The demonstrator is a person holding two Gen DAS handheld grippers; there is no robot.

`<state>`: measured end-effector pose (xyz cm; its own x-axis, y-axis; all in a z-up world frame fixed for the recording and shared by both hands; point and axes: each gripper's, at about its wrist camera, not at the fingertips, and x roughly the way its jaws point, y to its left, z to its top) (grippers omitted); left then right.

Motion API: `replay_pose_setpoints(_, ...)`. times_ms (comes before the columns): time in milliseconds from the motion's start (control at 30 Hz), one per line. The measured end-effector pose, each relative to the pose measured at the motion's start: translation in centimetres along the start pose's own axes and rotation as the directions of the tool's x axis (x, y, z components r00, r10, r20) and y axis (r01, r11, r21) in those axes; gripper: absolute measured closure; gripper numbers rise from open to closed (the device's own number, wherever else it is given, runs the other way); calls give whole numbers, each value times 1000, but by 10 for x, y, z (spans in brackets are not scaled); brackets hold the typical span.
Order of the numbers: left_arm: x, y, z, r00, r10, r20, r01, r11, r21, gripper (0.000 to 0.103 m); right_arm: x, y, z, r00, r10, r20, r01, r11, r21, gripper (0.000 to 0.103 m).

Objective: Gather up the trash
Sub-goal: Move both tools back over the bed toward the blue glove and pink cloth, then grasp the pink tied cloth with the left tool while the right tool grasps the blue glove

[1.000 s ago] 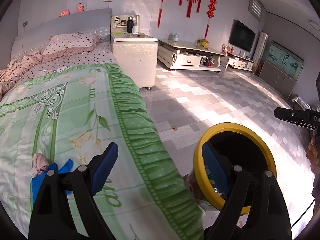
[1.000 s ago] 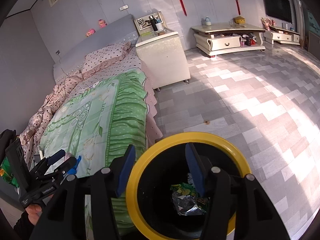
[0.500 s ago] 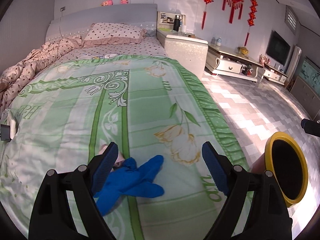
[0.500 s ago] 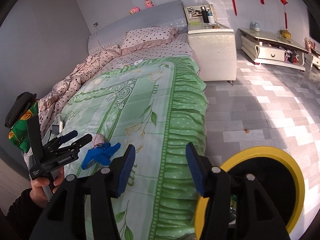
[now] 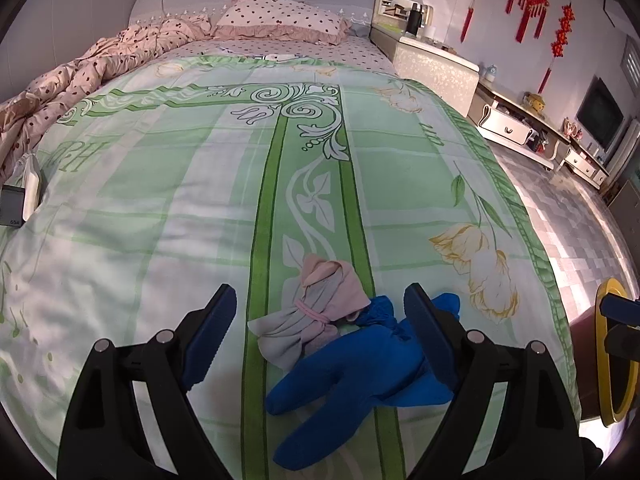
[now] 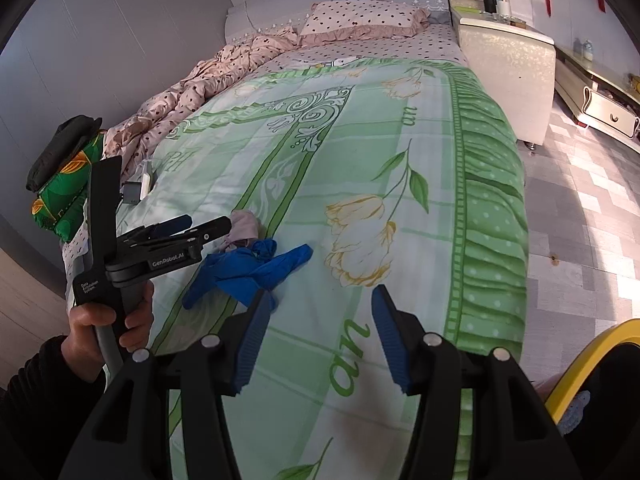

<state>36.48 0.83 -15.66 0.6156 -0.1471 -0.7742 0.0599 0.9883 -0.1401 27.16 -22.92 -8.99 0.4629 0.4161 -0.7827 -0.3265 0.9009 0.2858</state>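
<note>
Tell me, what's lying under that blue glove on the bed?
The blue glove rests on the green bedspread, its upper edge touching a pink-grey cloth bundle. Anything beneath the glove is hidden.

The left hand-held gripper (image 5: 320,332) is showing black plastic arms with round silver screw heads and ribbed blue pads (image 5: 430,340) on its fingers. The right hand-held gripper (image 6: 316,336) is wearing the same black frame, silver screws and blue ribbed pads (image 6: 252,344). In the right wrist view, the left unit's black body is carrying white lettering, "GenRobot.AI" and "Data Acquisition System", above a grey handle. The person's left hand (image 6: 108,322) is showing bare skin, with a dark ribbed sleeve (image 6: 40,376) covering the wrist.
</note>
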Motion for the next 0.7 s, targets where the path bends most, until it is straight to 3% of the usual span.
replay_pose_setpoints(100, 14, 2, -2, 1000, -9, -27, 9, 1000, 5, 24, 19, 8, 0, 999, 16, -33, -17, 1000, -23, 53)
replay_pose_setpoints(167, 23, 1, -3, 999, -10, -45, 11, 1000, 20, 34, 30, 12, 0, 998, 24, -52, -25, 999, -35, 53)
replay_pose_setpoints(233, 33, 0, -4, 997, -12, -70, 15, 999, 31, 53, 40, 16, 0, 997, 37, -70, -40, 998, -41, 53)
replay_pose_setpoints(267, 38, 0, -5, 996, -21, -83, 24, 999, 33, 56, 45, 18, 0, 996, 42, -77, -46, 998, -46, 53)
replay_pose_setpoints(533, 57, 9, 0, 988, -103, -116, 103, 995, -3, 64, 85, 42, 6, 989, 58, -134, -76, 989, -129, 52)
replay_pose_setpoints(700, 65, 24, 7, 969, -202, -144, 193, 979, -72, 70, 109, 58, 11, 984, 65, -166, -92, 982, -165, 52)
